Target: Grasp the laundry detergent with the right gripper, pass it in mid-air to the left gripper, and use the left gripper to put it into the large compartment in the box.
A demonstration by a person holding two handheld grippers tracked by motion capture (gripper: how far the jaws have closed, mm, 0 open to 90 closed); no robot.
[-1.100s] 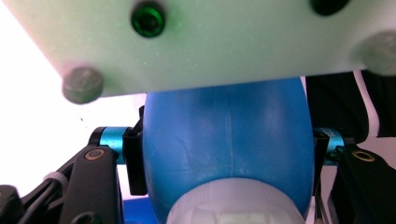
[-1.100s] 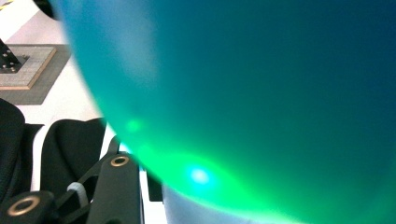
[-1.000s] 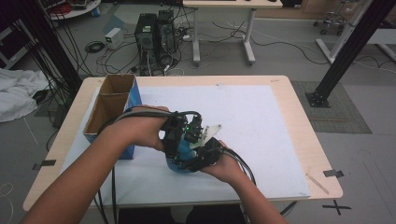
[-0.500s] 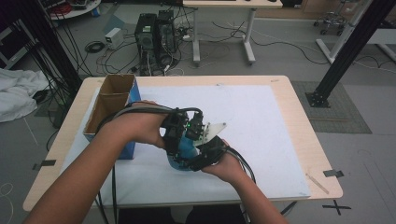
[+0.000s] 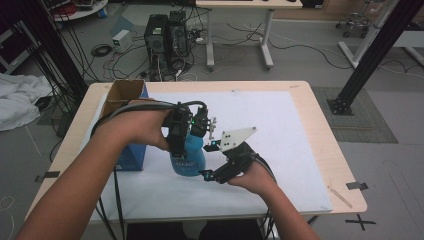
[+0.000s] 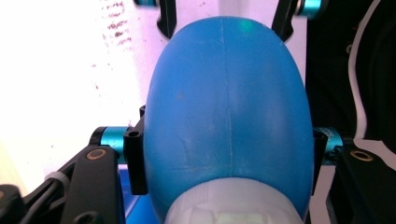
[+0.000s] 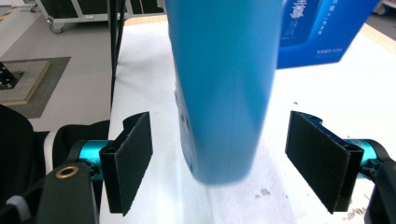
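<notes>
Blue plastic bottle (image 5: 188, 159) was clamped near its top by the left gripper (image 5: 181, 131), held above the table (image 5: 310, 130). Right gripper (image 5: 216, 161) reached in low, fingers (image 7: 130, 161) spread apart either side of the bottle's base; its cap stayed hidden.

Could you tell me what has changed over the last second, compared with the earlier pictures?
Little changed. The right gripper drew slightly toward the person, its jaws open on either side of the blue bottle's base without touching it. The left gripper stayed clamped on the bottle's upper part. The blue cardboard box and white mat stayed put.
</notes>
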